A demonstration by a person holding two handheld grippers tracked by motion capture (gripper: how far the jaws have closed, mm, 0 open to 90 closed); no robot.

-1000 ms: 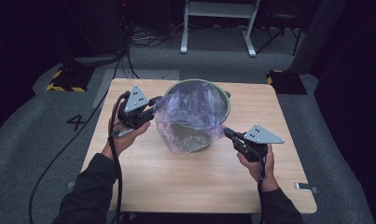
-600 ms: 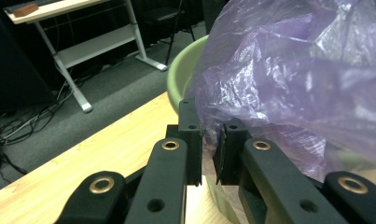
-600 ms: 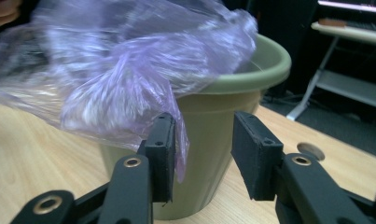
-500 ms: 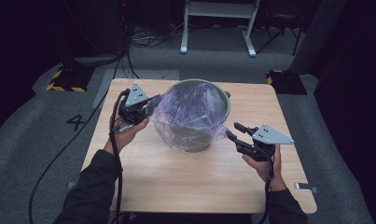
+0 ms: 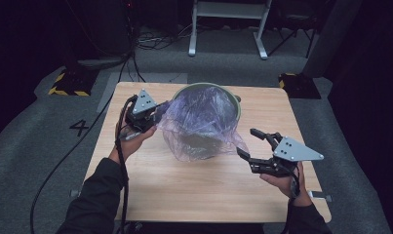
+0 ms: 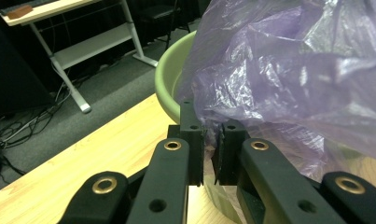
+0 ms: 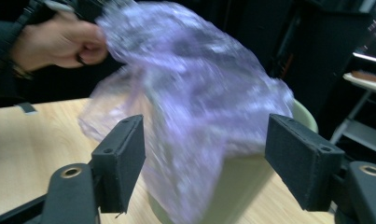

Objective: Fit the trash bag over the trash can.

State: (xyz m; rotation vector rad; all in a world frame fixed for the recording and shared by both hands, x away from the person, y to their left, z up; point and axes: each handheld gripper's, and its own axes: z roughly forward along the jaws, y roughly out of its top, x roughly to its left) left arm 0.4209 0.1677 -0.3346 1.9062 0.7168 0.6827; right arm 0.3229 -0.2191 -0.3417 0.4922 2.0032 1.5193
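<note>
- High view: a pale wooden table point(image 5: 184, 190) stands on grey carpet point(image 5: 43, 161) in a dark room. A white-legged stand point(image 5: 228, 22) and a tangle of cables point(image 5: 155, 41) lie behind it, and a block with yellow and black stripes point(image 5: 67, 83) sits off the table's far left corner. A "4" is marked on the carpet.
- The left claw point(image 5: 157, 111) is squeezed together on the edge of the purple plastic bag point(image 5: 204, 122), which spreads away from its tips over the green bucket point(image 5: 233, 100) just beyond.
- The right claw point(image 5: 255, 144) hovers near the table's right side. Its jaws have just been opening and now stand wide apart with nothing between them; the bag's loose lower corner hangs just ahead of its tips, not touching.
- Left gripper view: the two black jaws point(image 6: 209, 140) meet on a fold of bag point(image 6: 288, 70). The bucket rim point(image 6: 169, 79) curves just behind them, with table wood below and the white stand point(image 6: 78, 51) far off to the upper left.
- Right gripper view: the pads point(image 7: 122, 156) stand spread. The bag point(image 7: 195, 98), blurred, drapes over the bucket point(image 7: 241, 186) ahead of the gap. The person's left hand point(image 7: 59, 42) grips its gripper at the bag's far top corner.
</note>
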